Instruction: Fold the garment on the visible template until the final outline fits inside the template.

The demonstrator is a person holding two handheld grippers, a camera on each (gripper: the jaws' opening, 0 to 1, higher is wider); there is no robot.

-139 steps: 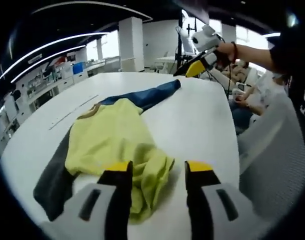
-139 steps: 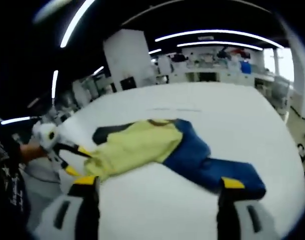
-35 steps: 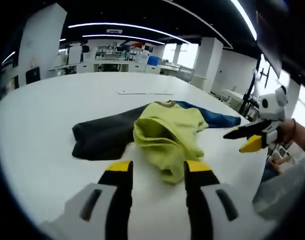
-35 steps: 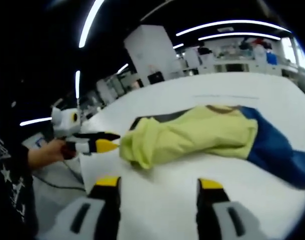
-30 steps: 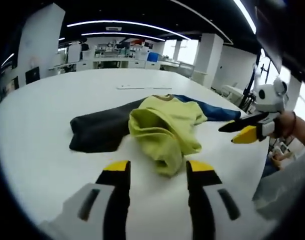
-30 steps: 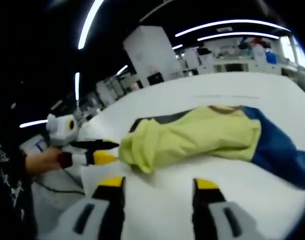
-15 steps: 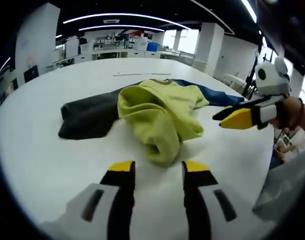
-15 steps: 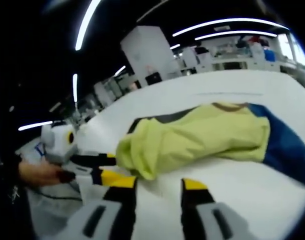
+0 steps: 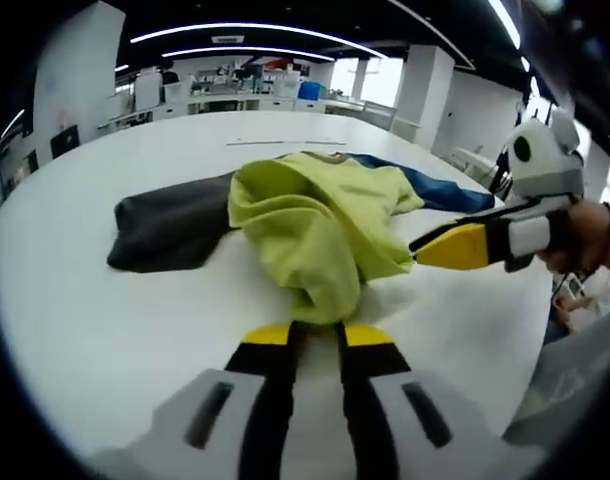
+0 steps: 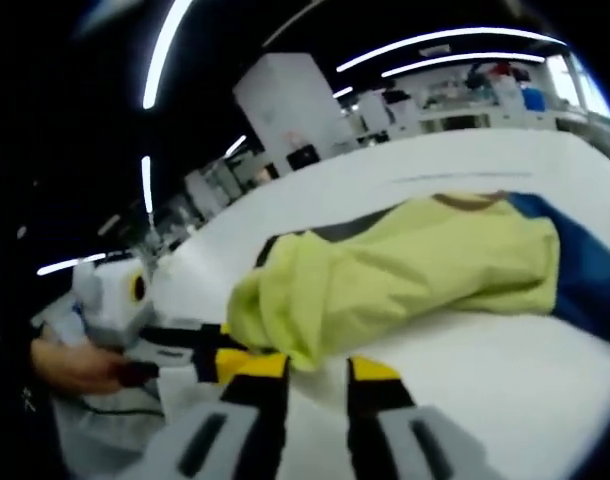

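Note:
A yellow-green garment [image 9: 315, 220] with a dark grey sleeve [image 9: 165, 230] and a blue sleeve [image 9: 440, 190] lies bunched on the white table [image 9: 75, 330]. My left gripper [image 9: 320, 335] has its jaws drawn almost together on the near hanging fold of the yellow cloth. My right gripper [image 9: 420, 252] comes in from the right, its tip at the cloth's right edge. In the right gripper view the garment [image 10: 405, 270] droops between the narrowed jaws of my right gripper [image 10: 315, 368], and my left gripper [image 10: 210, 358] sits just left of them.
A person's hand [image 9: 585, 235] holds the right gripper, and another hand [image 10: 75, 365] holds the left one. A thin pale strip [image 9: 275, 142] lies on the table beyond the garment. Desks, shelves and white pillars stand far behind. The table edge [image 9: 545, 330] runs close on the right.
Both grippers have moved in to the garment's near yellow fold and their jaws have narrowed from wide open to nearly together. The cloth looks larger because the cameras came closer.

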